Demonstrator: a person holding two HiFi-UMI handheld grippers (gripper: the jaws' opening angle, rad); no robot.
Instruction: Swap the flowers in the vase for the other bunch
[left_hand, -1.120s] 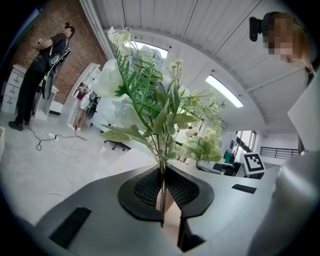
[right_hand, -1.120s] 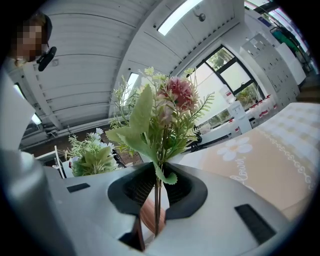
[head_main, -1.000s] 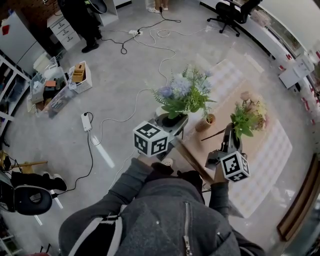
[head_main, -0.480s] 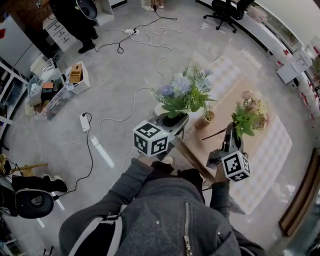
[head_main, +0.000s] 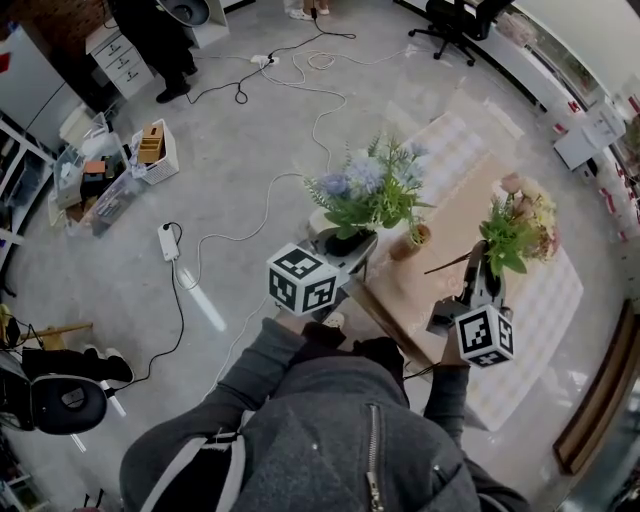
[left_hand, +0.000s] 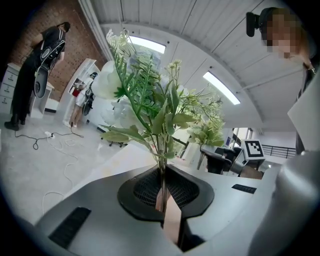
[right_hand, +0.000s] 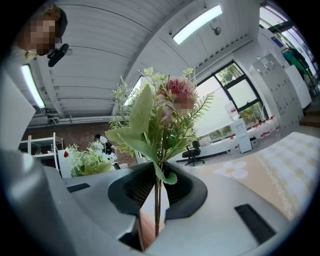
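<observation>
My left gripper (head_main: 340, 246) is shut on the stems of a bunch of blue and white flowers (head_main: 365, 188) with green leaves, held upright over the table's left end. In the left gripper view the thin stems (left_hand: 162, 185) stand pinched between the jaws. My right gripper (head_main: 478, 264) is shut on a bunch of pink and cream flowers (head_main: 522, 222), raised above the wooden table (head_main: 440, 285). Its stems (right_hand: 156, 200) sit clamped between the jaws in the right gripper view. A small tan vase (head_main: 410, 244) stands on the table between the two bunches, apart from both.
A pale checked rug (head_main: 540, 330) lies under the table. White cables (head_main: 240, 235) and a power strip (head_main: 172, 243) trail over the grey floor at left. Crates of parts (head_main: 110, 170) sit further left. A person (head_main: 150, 40) stands at the back; an office chair (head_main: 460, 25) is at the back right.
My right gripper has lifted the pink bunch, which now sits higher and further right in the head view. The left gripper and its bunch have stayed put.
</observation>
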